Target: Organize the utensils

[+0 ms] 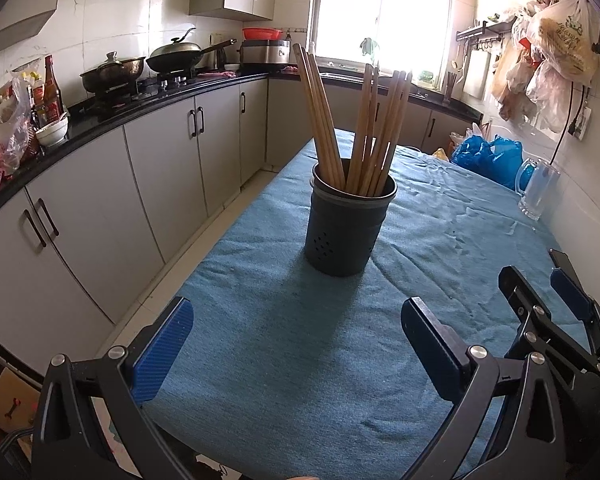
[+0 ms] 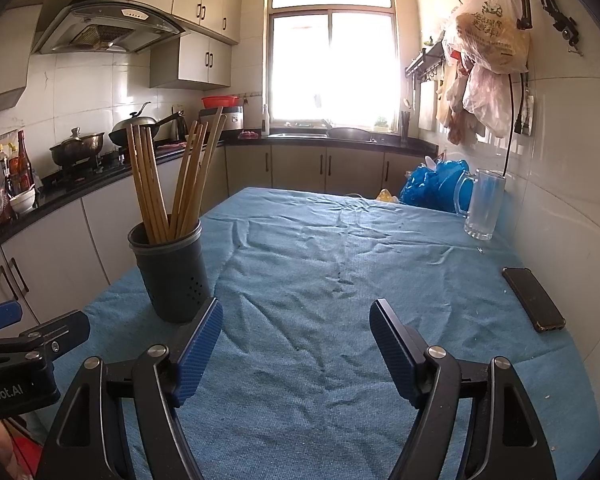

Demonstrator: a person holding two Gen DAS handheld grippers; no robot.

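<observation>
A dark round utensil holder (image 1: 346, 226) (image 2: 172, 272) stands upright on the blue tablecloth (image 1: 284, 352) (image 2: 320, 264). Several wooden chopsticks (image 1: 364, 128) (image 2: 172, 176) stick out of it, splayed into two bunches. My left gripper (image 1: 296, 320) hovers low over the cloth in front of the holder, open, with nothing between its blue pads. My right gripper (image 2: 296, 328) is open too, over bare cloth to the right of the holder, and it shows at the right edge of the left wrist view (image 1: 540, 284).
A black phone (image 2: 534, 298) lies near the table's right edge by the tiled wall. A glass mug (image 2: 482, 204) (image 1: 538, 190) and blue plastic bags (image 2: 436, 184) (image 1: 486, 158) sit at the far right. Grey kitchen cabinets (image 1: 100, 208) with pots on the stove line the left.
</observation>
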